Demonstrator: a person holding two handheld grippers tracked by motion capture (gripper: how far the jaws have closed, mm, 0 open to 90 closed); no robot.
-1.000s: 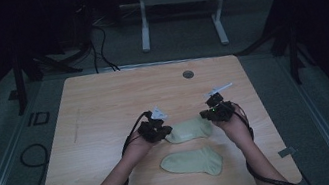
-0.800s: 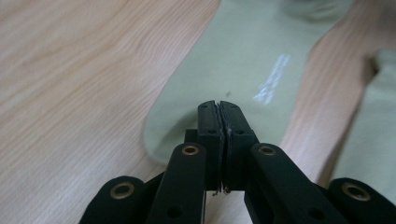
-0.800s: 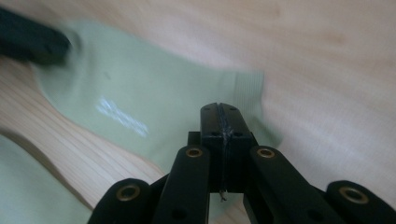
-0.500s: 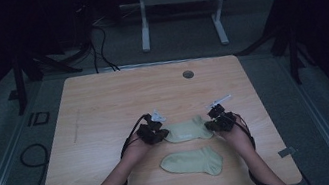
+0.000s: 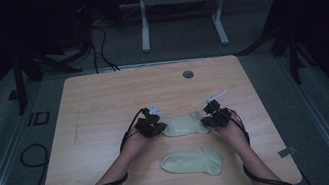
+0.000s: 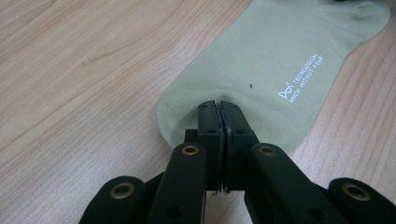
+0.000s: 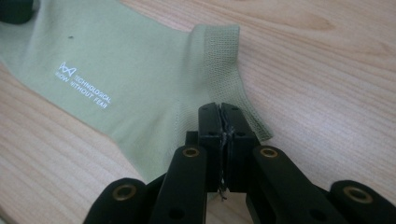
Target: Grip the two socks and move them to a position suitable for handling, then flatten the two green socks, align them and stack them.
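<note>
Wooden table (image 5: 103, 102) with round grommet hole (image 5: 188, 74), second pale green sock (image 5: 192, 162) nearer the front edge, white metal stand (image 5: 180, 14) behind

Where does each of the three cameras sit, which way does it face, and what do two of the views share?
High view: above the person's side, looking forward and down on the table; both forearms, left tongs, right tongs, far sock, near sock.
Left gripper view: rides the left tongs, looking along shut jaws at the far sock's toe end.
Right gripper view: rides the right tongs, jaws shut beside the cuff.
Shared: both gripper views show the same sock's white lettering.
</note>
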